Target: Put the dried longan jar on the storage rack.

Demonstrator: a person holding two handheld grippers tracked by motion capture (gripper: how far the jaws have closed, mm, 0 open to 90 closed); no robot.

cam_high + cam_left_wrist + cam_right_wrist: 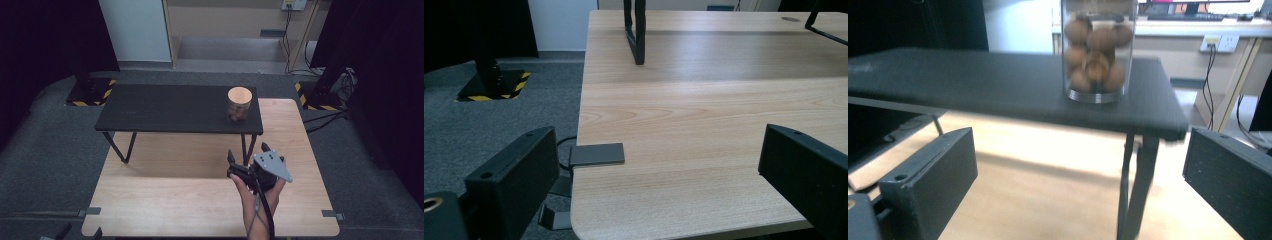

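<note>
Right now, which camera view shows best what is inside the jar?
The right gripper view: the jar stands close, and round brown pieces show through its clear wall. The high view shows the jar small, mainly its wooden lid. The left gripper view looks along the wooden table instead.

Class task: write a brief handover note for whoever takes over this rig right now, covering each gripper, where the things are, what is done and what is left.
Right gripper: open, holding nothing, above the wooden table, aimed at the jar.
Left gripper: open, holding nothing, low by the wooden table's near left corner.
Jar: clear, wooden lid on, filled with brown round pieces, upright near the right end of the black shelf.
Done: nothing gripped yet.
Left: probably reach in and close on the jar.
</note>
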